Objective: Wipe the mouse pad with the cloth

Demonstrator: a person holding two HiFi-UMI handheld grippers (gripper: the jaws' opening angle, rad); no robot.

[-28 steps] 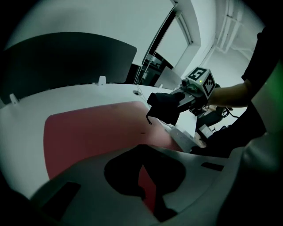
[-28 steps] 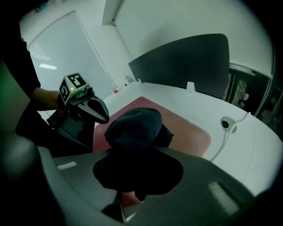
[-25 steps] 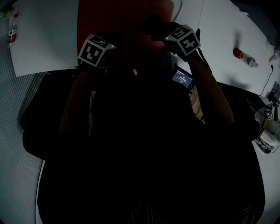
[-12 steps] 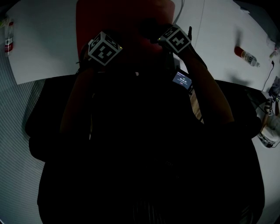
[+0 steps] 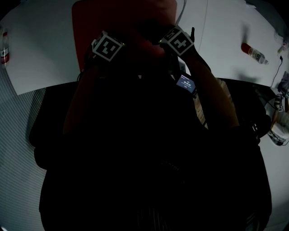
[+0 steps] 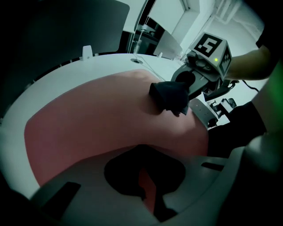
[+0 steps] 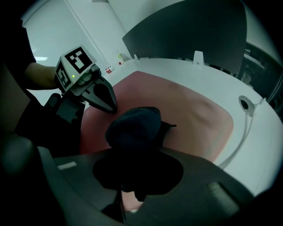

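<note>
The dark cloth [image 7: 132, 126] is bunched into a lump in the right gripper [image 6: 180, 88], whose jaws are clamped on it, and it sits low on the red mouse pad [image 6: 88, 119], seemingly touching the surface toward the pad's right part, close to the edge nearest the person. The pad lies flat on the white table [image 5: 40, 49], with most of its surface bare on the far and left sides of the cloth. The left gripper [image 7: 108, 103] points down at the pad just beside the cloth. Its jaws are closed together with nothing held, and their tips are close to the pad or touching it. Both grippers are held close in front of the person's chest, forearms bent up and reaching forward, and the marker cubes face the head camera side by side. A small lit screen [image 5: 185, 82] glows beside the right forearm. The person's dark clothing fills the lower head view and hides the table's near edge. Out on the table, well apart from the pad, lie a bottle [image 5: 254, 54] to the right and another bottle [image 5: 3, 45] at the far left. A thin cable [image 5: 180, 13] runs past the pad's right corner, and a dark panel [image 7: 190, 31] stands behind the table.
</note>
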